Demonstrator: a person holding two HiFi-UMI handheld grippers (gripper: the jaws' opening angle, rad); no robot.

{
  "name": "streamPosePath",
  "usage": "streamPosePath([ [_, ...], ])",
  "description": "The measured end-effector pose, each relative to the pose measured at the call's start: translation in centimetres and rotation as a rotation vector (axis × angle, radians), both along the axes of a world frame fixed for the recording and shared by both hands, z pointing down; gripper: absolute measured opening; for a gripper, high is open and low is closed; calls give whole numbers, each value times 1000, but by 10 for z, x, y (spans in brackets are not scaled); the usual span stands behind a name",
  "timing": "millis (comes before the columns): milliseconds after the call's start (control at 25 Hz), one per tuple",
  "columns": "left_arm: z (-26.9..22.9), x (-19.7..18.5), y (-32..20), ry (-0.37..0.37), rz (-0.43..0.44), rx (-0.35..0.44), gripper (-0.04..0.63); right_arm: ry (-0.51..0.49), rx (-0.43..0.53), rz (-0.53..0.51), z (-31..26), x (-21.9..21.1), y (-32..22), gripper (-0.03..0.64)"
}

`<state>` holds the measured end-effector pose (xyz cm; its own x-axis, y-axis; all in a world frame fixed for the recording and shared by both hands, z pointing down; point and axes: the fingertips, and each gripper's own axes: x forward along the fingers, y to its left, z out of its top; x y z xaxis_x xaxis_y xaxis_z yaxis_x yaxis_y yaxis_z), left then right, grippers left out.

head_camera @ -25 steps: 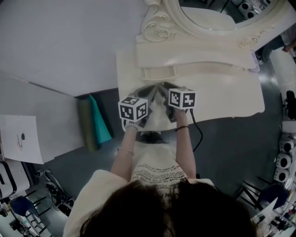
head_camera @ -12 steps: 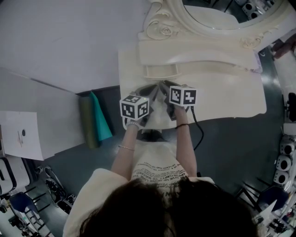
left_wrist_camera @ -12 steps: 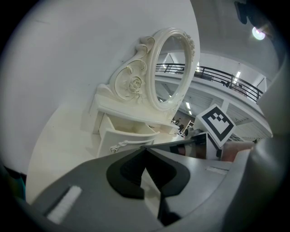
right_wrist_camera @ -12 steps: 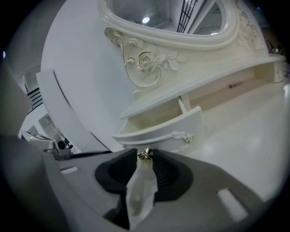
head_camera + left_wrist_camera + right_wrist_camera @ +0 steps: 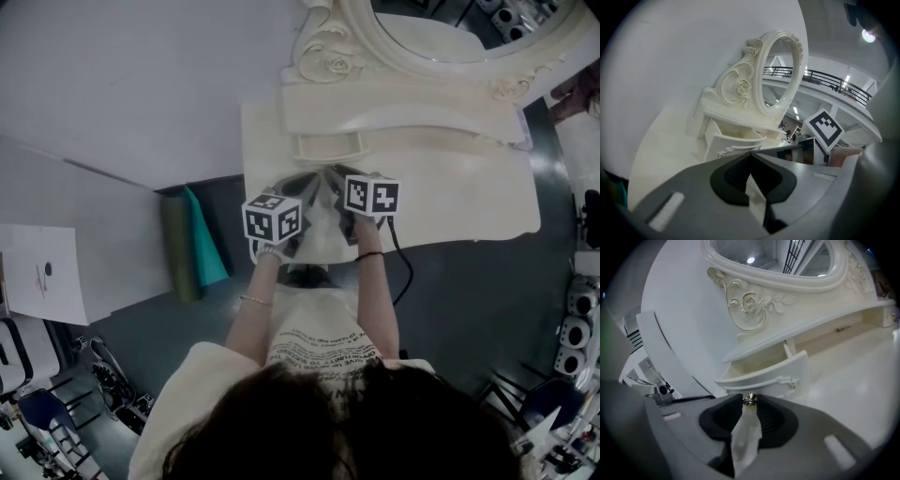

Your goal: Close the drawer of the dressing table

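Observation:
The white dressing table (image 5: pixel 469 192) has one small drawer (image 5: pixel 328 145) pulled out under its mirror shelf. The open drawer also shows in the left gripper view (image 5: pixel 733 143) and the right gripper view (image 5: pixel 764 373), with an ornate handle (image 5: pixel 791 382) on its front. Both grippers hover over the table top just before the drawer. My left gripper (image 5: pixel 309 183) (image 5: pixel 750 155) is shut, its tips meeting on nothing. My right gripper (image 5: pixel 331 175) (image 5: pixel 749 398) has just been closing, and a small shiny metal piece (image 5: pixel 750 401) sits pinched between its tips.
An oval mirror (image 5: pixel 441 28) in a carved frame (image 5: pixel 750 305) rises behind the drawer. A teal and olive roll (image 5: pixel 192 246) lies on the floor at the table's left end. A black cable (image 5: pixel 401 267) hangs off the front edge. The right gripper's marker cube (image 5: pixel 826 130) shows beside the left jaws.
Both grippers stay where they were before the drawer. Only the head view has shifted very slightly.

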<state>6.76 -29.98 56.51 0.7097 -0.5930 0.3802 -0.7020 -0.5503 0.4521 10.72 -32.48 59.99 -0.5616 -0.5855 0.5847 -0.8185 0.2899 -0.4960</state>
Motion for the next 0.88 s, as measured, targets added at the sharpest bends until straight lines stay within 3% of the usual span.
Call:
streamPosePath([
  [880, 0, -6, -23, 18, -27, -1, 3, 1, 5, -9, -2, 0, -21, 103],
])
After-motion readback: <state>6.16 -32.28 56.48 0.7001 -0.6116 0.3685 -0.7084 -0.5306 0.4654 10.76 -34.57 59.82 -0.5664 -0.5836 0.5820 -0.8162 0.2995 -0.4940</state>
